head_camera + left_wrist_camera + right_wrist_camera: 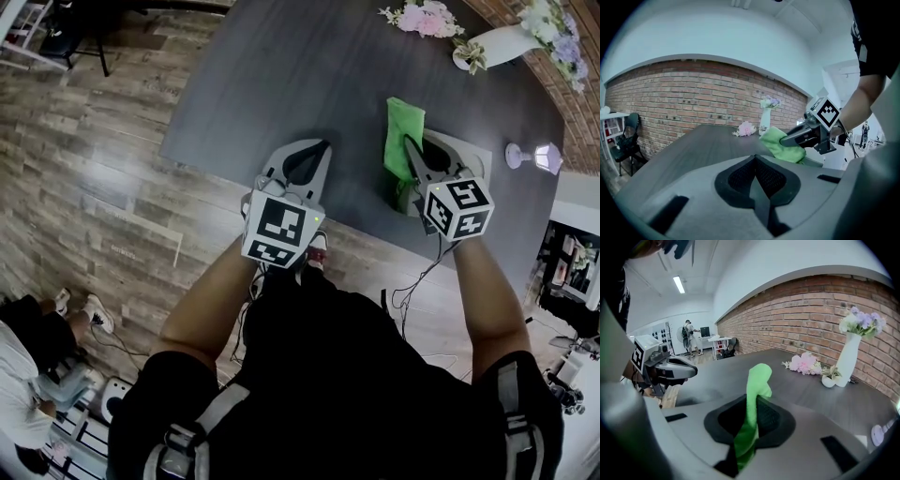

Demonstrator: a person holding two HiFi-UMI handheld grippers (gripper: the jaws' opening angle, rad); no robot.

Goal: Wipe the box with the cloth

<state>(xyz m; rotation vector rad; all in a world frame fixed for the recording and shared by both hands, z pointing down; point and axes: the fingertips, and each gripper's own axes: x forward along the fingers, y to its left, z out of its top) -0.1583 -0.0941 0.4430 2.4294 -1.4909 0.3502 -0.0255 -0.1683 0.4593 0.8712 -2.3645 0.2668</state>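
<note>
Pinching the cloth (757, 380), right claw (410, 146) above box (474, 150) in head view; left claw (754, 160) pressed together.

The right hand-held gripper (411, 146) holds a green cloth (403, 127) over a pale box (474, 156) on the dark tabletop (281, 84)

The right tool (411, 142) and the green cloth (403, 124) are covering most of the box (472, 156). The head view's upper edge is cutting off the flowers (555, 36) in the white vase (497, 44).

Bright, even light from a ceiling strip (678, 284); fisheye edges curve darkly.
</note>
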